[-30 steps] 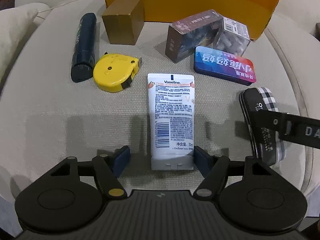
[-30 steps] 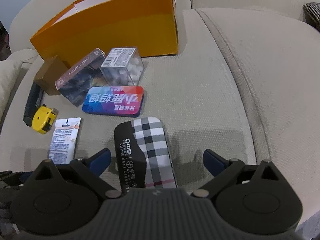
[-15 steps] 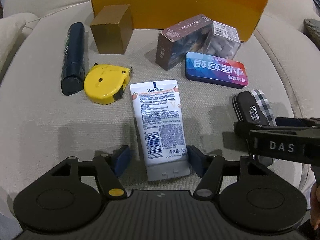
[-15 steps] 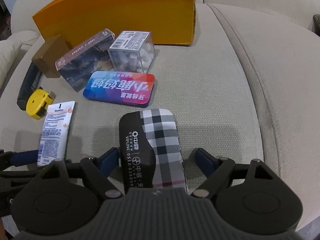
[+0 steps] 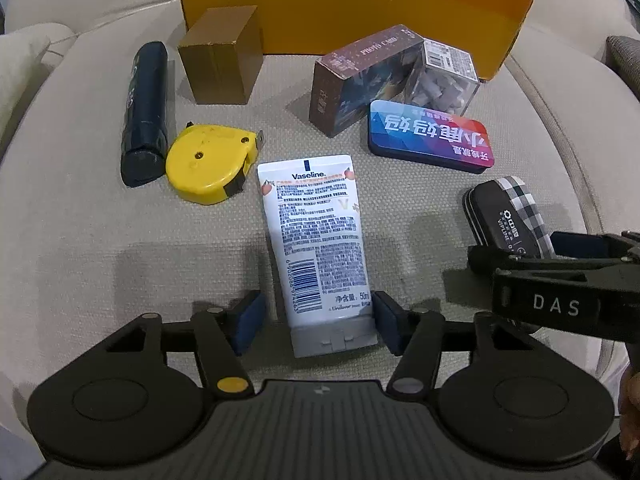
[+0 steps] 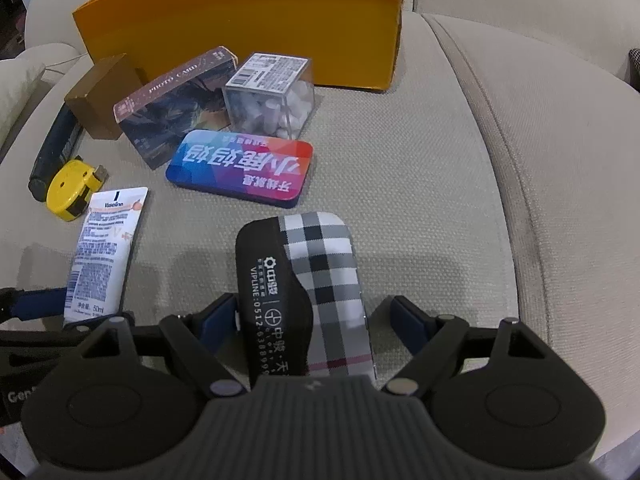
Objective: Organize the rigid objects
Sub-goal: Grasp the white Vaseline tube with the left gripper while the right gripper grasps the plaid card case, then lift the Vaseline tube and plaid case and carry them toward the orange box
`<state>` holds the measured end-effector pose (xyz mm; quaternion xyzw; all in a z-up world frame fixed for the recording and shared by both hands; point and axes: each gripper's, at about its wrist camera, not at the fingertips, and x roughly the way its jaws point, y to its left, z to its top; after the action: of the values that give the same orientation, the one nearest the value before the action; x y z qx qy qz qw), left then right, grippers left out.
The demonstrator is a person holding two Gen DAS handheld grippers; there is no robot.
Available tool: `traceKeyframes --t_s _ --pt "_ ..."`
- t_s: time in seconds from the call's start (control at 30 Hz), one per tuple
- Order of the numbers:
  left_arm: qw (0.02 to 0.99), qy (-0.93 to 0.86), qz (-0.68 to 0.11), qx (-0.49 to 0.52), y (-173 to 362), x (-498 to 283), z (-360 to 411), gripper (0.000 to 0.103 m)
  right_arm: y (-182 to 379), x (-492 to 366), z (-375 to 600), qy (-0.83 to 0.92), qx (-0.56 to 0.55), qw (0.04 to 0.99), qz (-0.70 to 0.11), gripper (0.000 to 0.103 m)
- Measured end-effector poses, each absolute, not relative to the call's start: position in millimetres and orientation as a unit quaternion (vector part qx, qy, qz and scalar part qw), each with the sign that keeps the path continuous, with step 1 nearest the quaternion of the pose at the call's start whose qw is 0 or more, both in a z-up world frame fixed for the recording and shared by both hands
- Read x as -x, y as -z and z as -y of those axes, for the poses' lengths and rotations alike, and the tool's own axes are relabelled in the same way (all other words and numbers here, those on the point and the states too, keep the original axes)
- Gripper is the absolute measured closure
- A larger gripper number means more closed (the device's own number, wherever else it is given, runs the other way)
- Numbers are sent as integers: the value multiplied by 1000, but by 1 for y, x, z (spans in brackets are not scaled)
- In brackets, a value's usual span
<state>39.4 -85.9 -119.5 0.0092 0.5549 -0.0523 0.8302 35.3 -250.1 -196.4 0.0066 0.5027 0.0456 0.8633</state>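
Note:
A white Vaseline tube [image 5: 318, 240] lies on the beige cushion, cap end between the fingers of my open left gripper [image 5: 316, 322]; the right finger touches it, the left stands apart. A black and plaid case [image 6: 306, 292] lies between the fingers of my open right gripper [image 6: 310, 320]; the left finger is at its side, the right stands clear. The case also shows in the left wrist view [image 5: 506, 216], and the tube in the right wrist view [image 6: 102, 252].
An orange box [image 5: 352, 4] stands at the back. In front lie a dark tube [image 5: 145, 114], a brown box [image 5: 218, 66], a yellow tape measure [image 5: 210, 164], a photo card box [image 5: 360, 78], a clear box [image 5: 440, 76] and a colourful tin [image 5: 430, 140].
Both grippers have narrowed around their objects: the left around the tube's cap end, the right around the case. The right gripper moved forward over the case.

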Motion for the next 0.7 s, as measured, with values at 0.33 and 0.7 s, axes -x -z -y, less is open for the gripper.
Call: traceKeyframes --t_s 0.33,0.7 --pt "835 54 -548 -16 120 -37 88 37 198 -39 253 -45 -12 863 -504 19" --pt "842 54 -536 3 120 -27 82 52 193 -34 253 -47 -14 869 -493 34"
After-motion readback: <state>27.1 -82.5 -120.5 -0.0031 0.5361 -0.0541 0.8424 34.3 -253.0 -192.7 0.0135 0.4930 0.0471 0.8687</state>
